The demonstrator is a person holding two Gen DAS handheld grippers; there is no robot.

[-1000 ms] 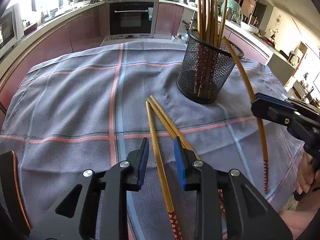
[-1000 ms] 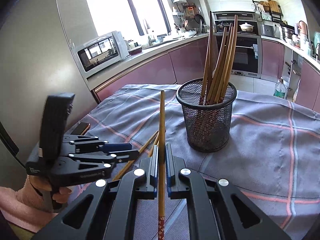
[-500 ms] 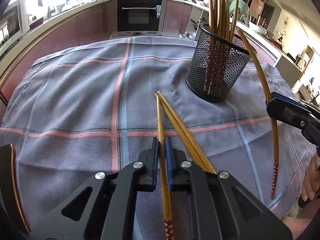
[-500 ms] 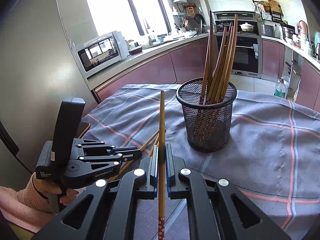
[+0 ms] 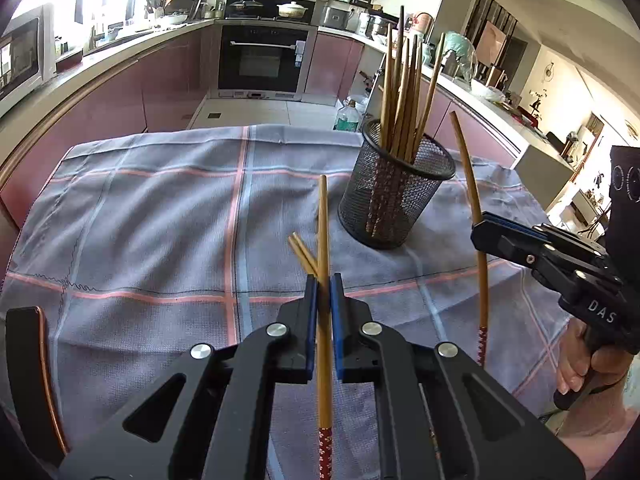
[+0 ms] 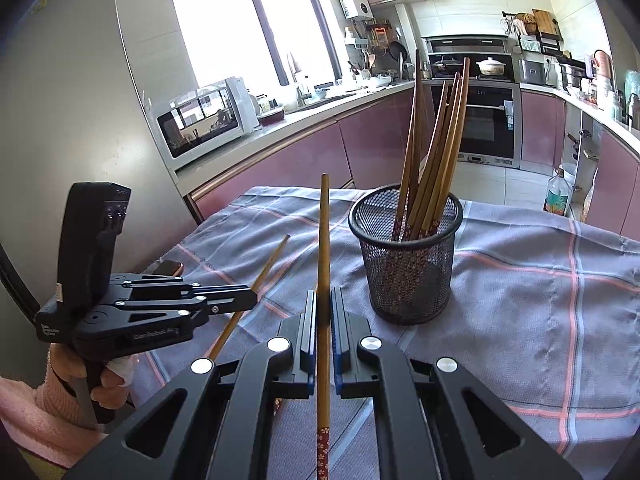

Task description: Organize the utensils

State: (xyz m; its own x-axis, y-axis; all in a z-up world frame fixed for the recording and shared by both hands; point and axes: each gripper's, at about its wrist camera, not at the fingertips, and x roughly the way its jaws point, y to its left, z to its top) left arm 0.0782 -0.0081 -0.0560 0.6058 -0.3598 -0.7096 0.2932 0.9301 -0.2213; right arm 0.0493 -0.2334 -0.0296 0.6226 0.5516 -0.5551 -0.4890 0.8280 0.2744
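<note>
While both hands hang over the table, here's how it looks from where I'm standing:

Left wrist view: left gripper (image 5: 324, 300) just finished closing, clamped on one chopstick (image 5: 323, 240) that's lifted clear of the grey plaid cloth (image 5: 140, 220), tip pointing to 12 o'clock. Mesh cup (image 5: 394, 196) sits at about 1 o'clock, near but apart.

On the cloth: two loose chopsticks (image 5: 302, 254) poke out just behind the pads at 11 o'clock.

Right wrist view: right gripper (image 6: 324, 312) is pinched tight on its own chopstick (image 6: 323, 240), the cup at 1 o'clock, the other claw at 9 o'clock.

Risk: thin round sticks can pivot or slip in flat pads. A long stick coming in tilted could catch the rim and tip that light cup, or snag on the crowded sticks.

Count: one cup, two held sticks, two on the cloth, roughly seven in the cup, hard to tell exactly.
</note>
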